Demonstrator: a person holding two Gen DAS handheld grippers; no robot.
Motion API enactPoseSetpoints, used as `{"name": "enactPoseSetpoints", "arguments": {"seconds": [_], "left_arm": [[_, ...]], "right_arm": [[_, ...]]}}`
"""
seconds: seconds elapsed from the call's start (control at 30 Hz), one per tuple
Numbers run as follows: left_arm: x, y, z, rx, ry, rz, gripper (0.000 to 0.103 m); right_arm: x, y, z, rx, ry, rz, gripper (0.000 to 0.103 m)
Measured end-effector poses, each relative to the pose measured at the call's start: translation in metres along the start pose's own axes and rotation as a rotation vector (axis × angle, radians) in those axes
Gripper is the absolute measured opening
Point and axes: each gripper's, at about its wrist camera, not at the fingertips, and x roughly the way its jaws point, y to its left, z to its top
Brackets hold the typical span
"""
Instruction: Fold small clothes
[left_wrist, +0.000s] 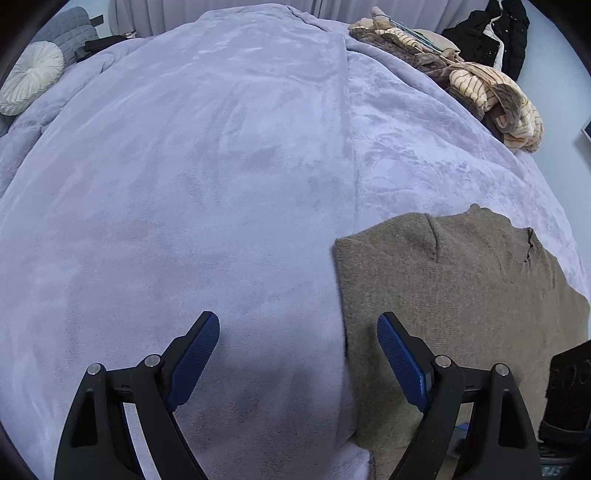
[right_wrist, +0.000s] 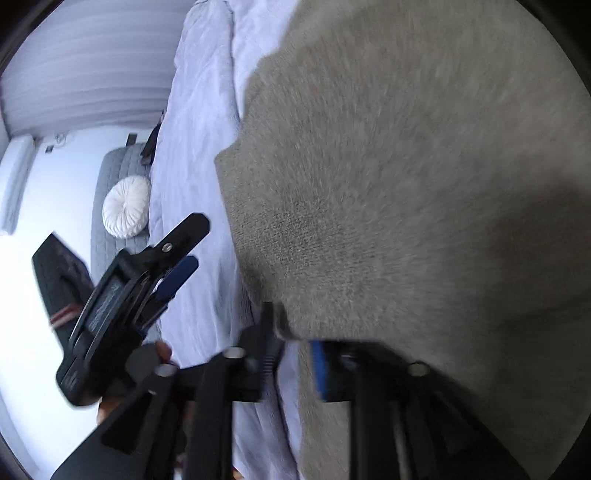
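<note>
My left tool (left_wrist: 298, 347) hangs wide apart over the lavender bed (left_wrist: 207, 192), gripping nothing. The brown knit sweater (left_wrist: 454, 288) lies flat at 4 o'clock in its view, its left edge between the fingers. My right tool (right_wrist: 295, 350) pinches that sweater (right_wrist: 406, 184), fabric bunched between its narrowed fingers; the left tool (right_wrist: 184, 254) shows at 9 o'clock

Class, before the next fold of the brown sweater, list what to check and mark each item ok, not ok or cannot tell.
1. Left gripper open and free of cloth: ok.
2. Right gripper gripping the sweater: cannot tell, the view is blurred and cloth covers the fingers.
3. Sweater lying on the blanket: ok.
4. Striped clothes pile apart from the sweater: ok.
5. Sweater edge fully on the bed: not ok, it hangs over the near edge.
</note>
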Motion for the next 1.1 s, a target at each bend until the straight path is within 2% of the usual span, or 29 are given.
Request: {"name": "enactPoseSetpoints", "arguments": {"seconds": [0.03, 0.13, 0.17, 0.27, 0.3, 0.33, 0.37, 0.43, 0.47, 0.5, 0.57, 0.63, 0.73, 0.9, 0.97, 1.0, 1.07, 1.1], "left_arm": [[0.006, -0.003, 0.004, -0.002, 0.024, -0.033, 0.088], [0.035, -0.011, 0.015, -0.028, 0.124, -0.133, 0.088], [0.043, -0.014, 0.016, -0.034, 0.148, -0.138, 0.088], [0.053, -0.020, 0.019, -0.031, 0.145, -0.137, 0.088], [0.052, -0.021, 0.020, -0.039, 0.138, -0.150, 0.085], [0.051, -0.021, 0.020, -0.051, 0.134, -0.172, 0.069], [0.051, -0.020, 0.021, -0.060, 0.135, -0.186, 0.060], [0.051, -0.018, 0.024, -0.062, 0.146, -0.199, 0.018], [0.051, -0.017, 0.026, -0.070, 0.156, -0.244, 0.008], [0.049, -0.016, 0.028, -0.087, 0.154, -0.259, 0.008], [0.042, -0.016, 0.034, -0.086, 0.124, -0.258, 0.008], [0.038, -0.015, 0.040, -0.081, 0.095, -0.254, 0.008], [0.048, -0.014, 0.044, -0.079, 0.103, -0.243, 0.008], [0.059, -0.006, 0.037, -0.098, 0.097, -0.237, 0.010], [0.052, -0.004, 0.036, -0.101, 0.079, -0.223, 0.012], [0.045, -0.003, 0.036, -0.098, 0.071, -0.201, 0.016], [0.028, -0.003, 0.036, -0.075, 0.046, -0.145, 0.028], [0.019, -0.002, 0.035, -0.069, 0.031, -0.127, 0.043]], "right_arm": [[-0.018, -0.001, 0.003, -0.029, -0.030, -0.025, 0.063], [-0.070, -0.016, 0.014, -0.057, -0.124, -0.133, 0.065], [-0.092, -0.027, 0.017, -0.041, -0.177, -0.175, 0.065], [-0.147, -0.058, 0.025, 0.038, -0.310, -0.284, 0.065], [-0.167, -0.074, 0.028, 0.093, -0.360, -0.318, 0.065], [-0.180, -0.088, 0.032, 0.143, -0.391, -0.327, 0.065], [-0.190, -0.100, 0.033, 0.183, -0.411, -0.321, 0.065], [-0.203, -0.124, 0.039, 0.276, -0.445, -0.278, 0.065], [-0.205, -0.135, 0.043, 0.324, -0.456, -0.242, 0.064], [-0.206, -0.142, 0.047, 0.352, -0.461, -0.226, 0.061], [-0.204, -0.140, 0.060, 0.333, -0.450, -0.243, 0.008], [-0.204, -0.122, 0.068, 0.231, -0.456, -0.248, 0.008], [-0.211, -0.098, 0.073, 0.063, -0.479, -0.303, 0.008], [-0.198, -0.126, 0.074, 0.114, -0.435, -0.391, 0.008], [-0.196, -0.127, 0.066, 0.124, -0.435, -0.390, 0.007], [-0.199, -0.127, 0.060, 0.122, -0.433, -0.401, 0.008], [-0.202, -0.120, 0.057, 0.119, -0.422, -0.450, 0.020], [-0.207, -0.114, 0.052, 0.115, -0.419, -0.477, 0.022]]}}
